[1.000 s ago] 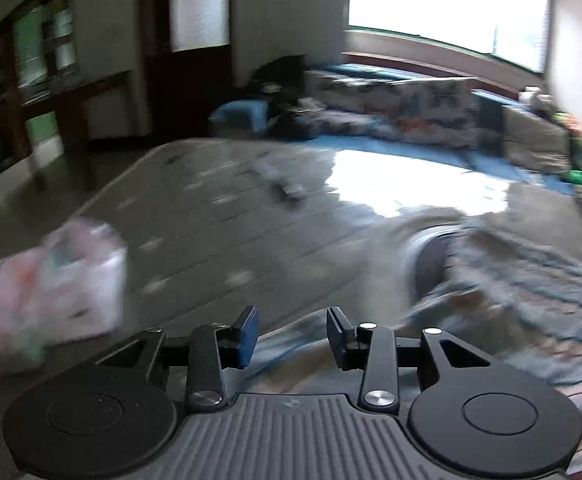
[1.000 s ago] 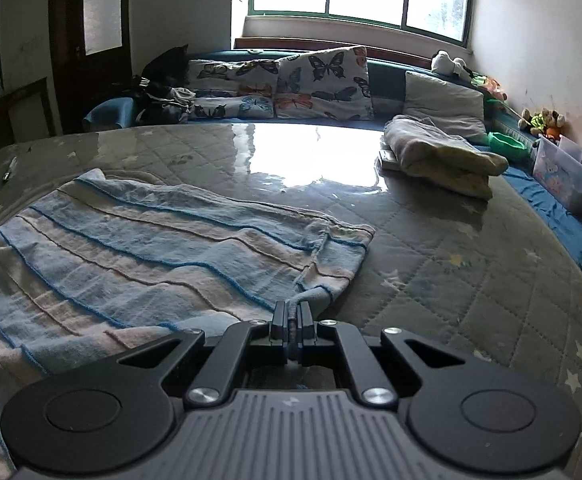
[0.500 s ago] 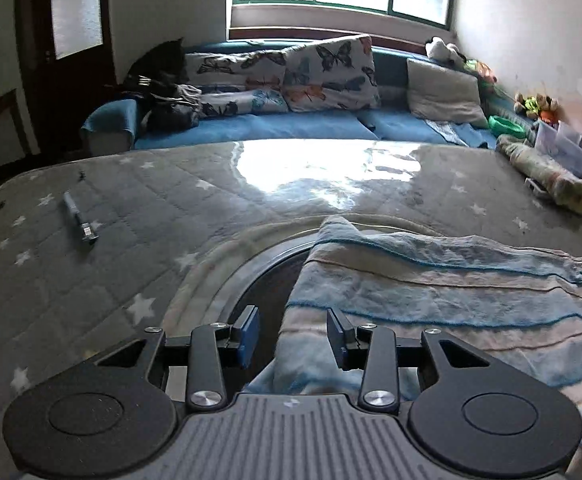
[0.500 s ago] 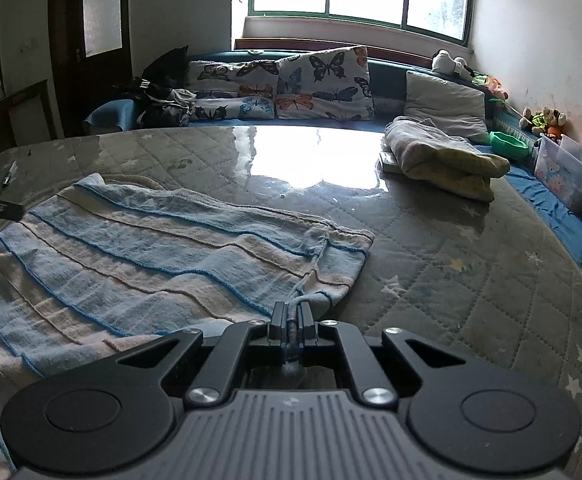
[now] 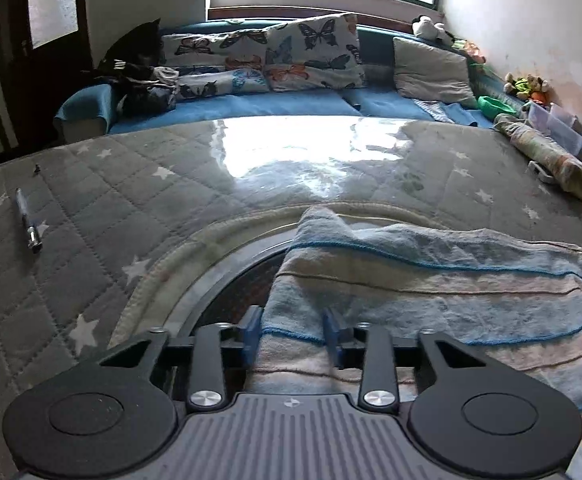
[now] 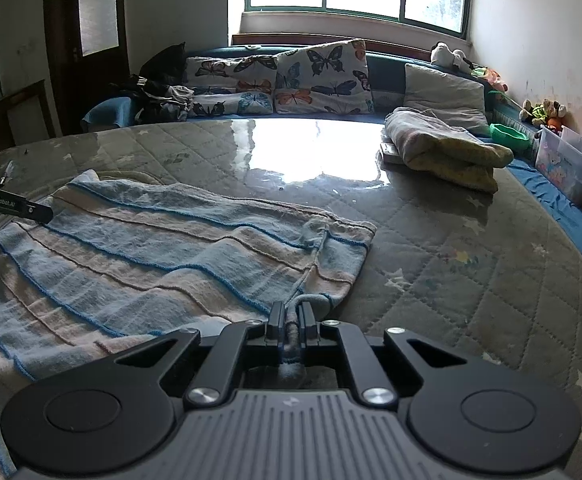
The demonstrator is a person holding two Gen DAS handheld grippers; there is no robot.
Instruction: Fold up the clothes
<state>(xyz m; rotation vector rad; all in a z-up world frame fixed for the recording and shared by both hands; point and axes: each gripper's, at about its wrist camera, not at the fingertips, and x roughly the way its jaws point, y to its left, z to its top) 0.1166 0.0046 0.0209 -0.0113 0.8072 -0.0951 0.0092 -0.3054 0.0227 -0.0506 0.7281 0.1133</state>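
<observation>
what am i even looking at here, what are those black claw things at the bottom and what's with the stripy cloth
No robot here: a person holds a two-finger gripper in each hand, each carrying a wide-angle camera looking along its fingers. One picture comes from the left gripper, the other from the right gripper.

Both sit over a grey star-quilted mattress where a blue striped garment lies spread for folding. The right gripper is shut on a bunched corner of it. The left gripper's jaws are closing with the garment's edge between them, pads not yet pressing.

Also lying there: a pen and a folded blanket.
</observation>
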